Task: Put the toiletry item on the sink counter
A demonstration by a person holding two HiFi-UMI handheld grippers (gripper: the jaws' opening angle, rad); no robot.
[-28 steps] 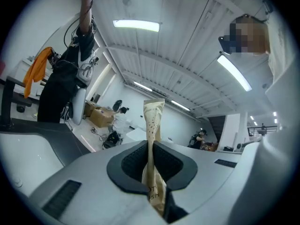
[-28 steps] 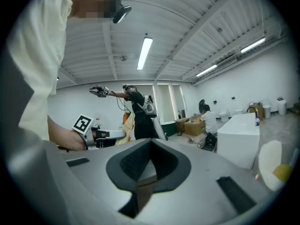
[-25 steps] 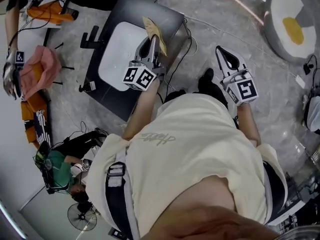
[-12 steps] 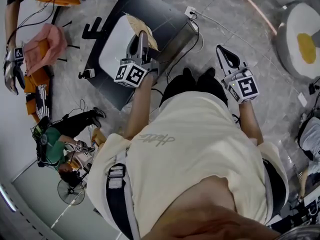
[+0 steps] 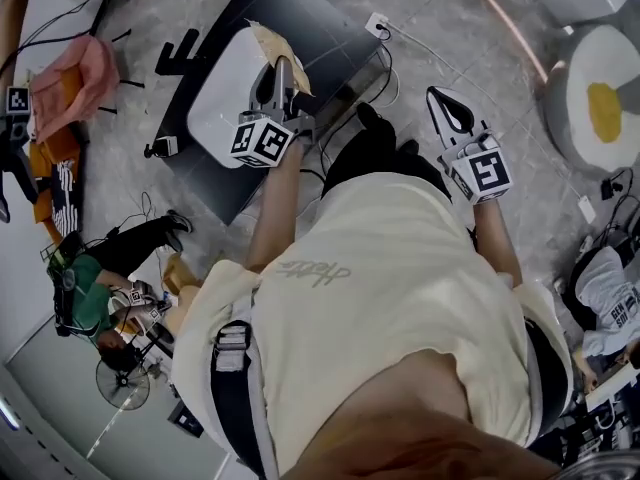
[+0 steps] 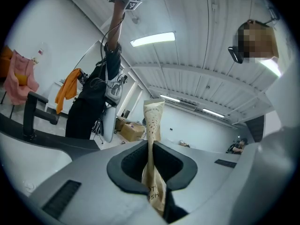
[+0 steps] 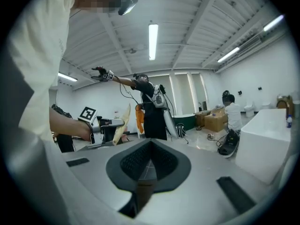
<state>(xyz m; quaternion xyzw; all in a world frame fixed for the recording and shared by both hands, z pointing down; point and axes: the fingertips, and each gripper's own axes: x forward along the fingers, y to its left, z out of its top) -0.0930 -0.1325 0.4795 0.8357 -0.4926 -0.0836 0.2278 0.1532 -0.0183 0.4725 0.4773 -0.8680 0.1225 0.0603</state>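
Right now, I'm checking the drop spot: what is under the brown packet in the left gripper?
The white sink basin in the dark counter lies below the packet. The left gripper covers part of the basin.

tallied one left gripper [image 5: 282,68] and one right gripper [image 5: 440,98], two in all, with two marker cubes, one apiece [image 5: 262,140] [image 5: 478,173], and one tan paper packet [image 5: 278,46]. logged one white basin [image 5: 225,88], one dark counter [image 5: 320,28], one black faucet [image 5: 185,56], one pink cloth [image 5: 85,78], one floor fan [image 5: 122,383], one round egg-patterned cushion [image 5: 600,108] and one white power strip [image 5: 378,23]. noted three bystanders beyond the wearer: one seated person in green [image 5: 85,293], one person in grey [image 5: 610,303] at lower right, one tagged hand [image 5: 14,103] at the far left edge.
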